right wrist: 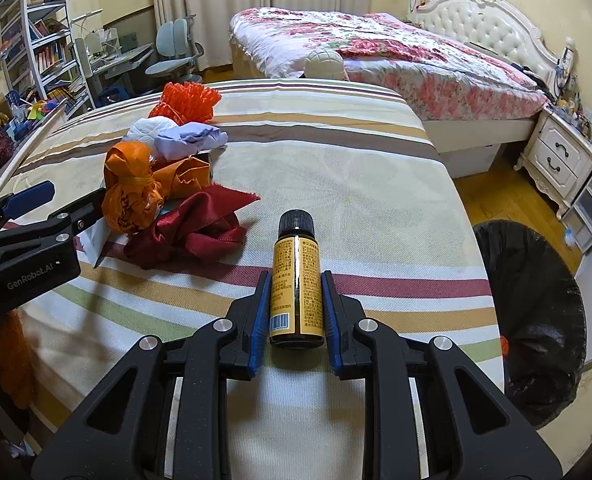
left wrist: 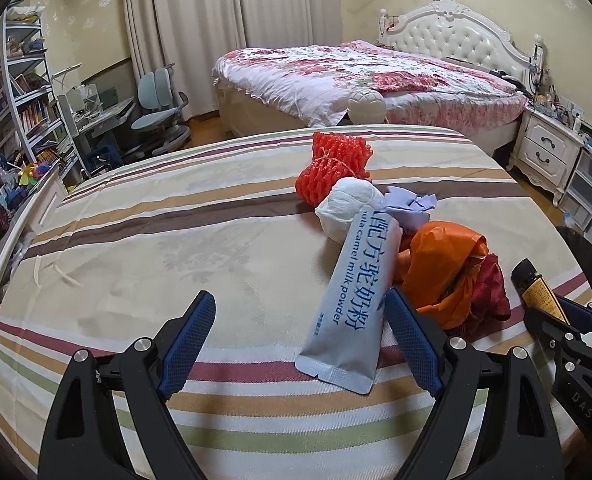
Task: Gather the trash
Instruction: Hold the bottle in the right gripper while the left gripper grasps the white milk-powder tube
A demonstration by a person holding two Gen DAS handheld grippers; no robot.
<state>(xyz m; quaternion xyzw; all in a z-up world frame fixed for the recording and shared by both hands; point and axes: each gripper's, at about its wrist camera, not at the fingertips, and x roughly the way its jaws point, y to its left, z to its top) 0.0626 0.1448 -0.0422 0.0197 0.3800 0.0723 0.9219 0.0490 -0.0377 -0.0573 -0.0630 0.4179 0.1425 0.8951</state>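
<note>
Trash lies in a pile on the striped bed (left wrist: pixel 136 220): a pale blue milk powder sachet (left wrist: pixel 352 300), an orange plastic bag (left wrist: pixel 444 268), a dark red cloth (right wrist: pixel 192 232), a white wad (left wrist: pixel 346 208), a lilac scrap (left wrist: pixel 410 204) and a red foam net (left wrist: pixel 336 164). My left gripper (left wrist: pixel 300 336) is open, its jaws on either side of the sachet's lower end. My right gripper (right wrist: pixel 296 304) is shut on a small brown bottle (right wrist: pixel 296 280) with a yellow label and black cap, just above the bed. The bottle also shows in the left wrist view (left wrist: pixel 536 288).
A bin lined with a black bag (right wrist: pixel 532 304) stands on the floor by the bed's right edge. A second bed with a floral cover (right wrist: pixel 396 52) is behind. A white nightstand (right wrist: pixel 560 160) is at right, a desk and chair (right wrist: pixel 176 52) at back left.
</note>
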